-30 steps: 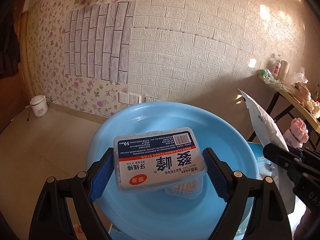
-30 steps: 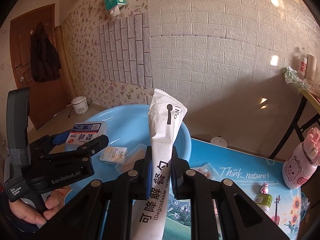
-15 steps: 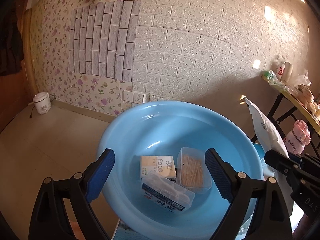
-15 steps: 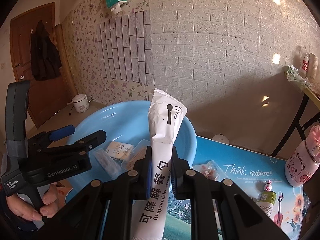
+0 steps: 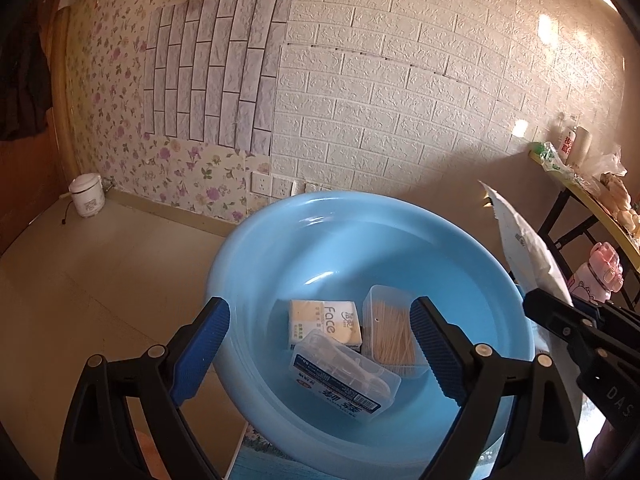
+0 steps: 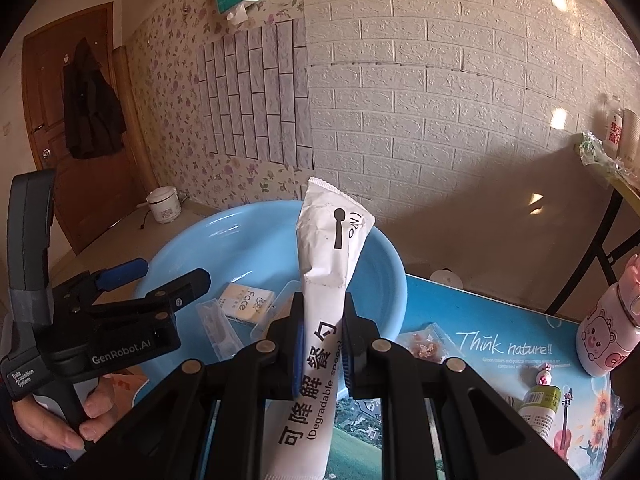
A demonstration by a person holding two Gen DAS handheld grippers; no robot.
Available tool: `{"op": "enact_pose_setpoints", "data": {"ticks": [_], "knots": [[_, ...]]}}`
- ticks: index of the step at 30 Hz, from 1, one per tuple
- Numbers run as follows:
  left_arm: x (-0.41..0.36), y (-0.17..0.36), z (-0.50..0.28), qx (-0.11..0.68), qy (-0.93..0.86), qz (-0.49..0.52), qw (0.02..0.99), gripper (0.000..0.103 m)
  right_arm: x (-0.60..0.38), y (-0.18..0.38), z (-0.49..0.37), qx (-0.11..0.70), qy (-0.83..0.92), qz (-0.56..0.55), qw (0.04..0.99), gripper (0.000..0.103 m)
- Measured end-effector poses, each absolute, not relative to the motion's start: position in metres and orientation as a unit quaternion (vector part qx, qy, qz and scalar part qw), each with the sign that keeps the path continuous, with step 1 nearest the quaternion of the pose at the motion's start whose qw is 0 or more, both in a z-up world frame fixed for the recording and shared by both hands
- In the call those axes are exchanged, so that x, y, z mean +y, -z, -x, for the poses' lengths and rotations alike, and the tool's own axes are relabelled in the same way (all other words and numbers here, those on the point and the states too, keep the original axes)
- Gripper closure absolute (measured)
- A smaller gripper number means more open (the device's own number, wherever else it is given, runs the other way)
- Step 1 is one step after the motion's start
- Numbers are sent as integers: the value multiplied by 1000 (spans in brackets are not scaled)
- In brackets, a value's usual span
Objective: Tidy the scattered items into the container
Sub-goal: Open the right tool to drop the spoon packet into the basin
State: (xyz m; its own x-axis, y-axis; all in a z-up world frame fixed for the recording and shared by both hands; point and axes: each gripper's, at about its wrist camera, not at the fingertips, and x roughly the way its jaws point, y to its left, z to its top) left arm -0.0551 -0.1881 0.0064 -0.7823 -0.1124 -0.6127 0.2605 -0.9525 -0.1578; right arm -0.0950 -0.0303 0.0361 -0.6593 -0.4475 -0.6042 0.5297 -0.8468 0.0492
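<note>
Blue round plastic basin (image 5: 280, 256) holds three small boxes; left gripper (image 5: 320, 344) stands released above it, while right gripper (image 6: 320, 340) clamps a white paper spoon sachet (image 6: 328, 264), presumably awaiting deposit.

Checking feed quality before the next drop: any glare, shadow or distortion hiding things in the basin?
Left wrist view: fisheye bends the brick wall; a mild sheen on the basin hides nothing, the floss box reads sharp. Right wrist view: the spoon packet blocks part of the basin.
</note>
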Motion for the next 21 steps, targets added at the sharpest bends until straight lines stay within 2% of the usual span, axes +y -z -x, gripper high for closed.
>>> {"op": "enact_pose_setpoints", "data": {"ticks": [5, 7, 8, 9, 11, 21], "knots": [[-191, -6, 55, 117, 937, -313, 100, 11, -35, -31, 100, 55, 902, -327, 276, 87], [-193, -7, 56, 118, 937, -313, 102, 11, -38, -28, 104, 52, 898, -333, 281, 82], [-194, -7, 56, 119, 936, -313, 103, 11, -41, -27, 105, 56, 899, -334, 278, 68], [-196, -7, 56, 121, 936, -313, 104, 11, -43, -27, 105, 63, 901, -334, 270, 45], [-198, -7, 55, 123, 936, -312, 108, 11, -44, -28, 102, 67, 908, -322, 258, 22], [-192, -10, 48, 126, 936, -311, 108, 11, -29, -30, 90, 67, 913, -315, 252, 20]]}}
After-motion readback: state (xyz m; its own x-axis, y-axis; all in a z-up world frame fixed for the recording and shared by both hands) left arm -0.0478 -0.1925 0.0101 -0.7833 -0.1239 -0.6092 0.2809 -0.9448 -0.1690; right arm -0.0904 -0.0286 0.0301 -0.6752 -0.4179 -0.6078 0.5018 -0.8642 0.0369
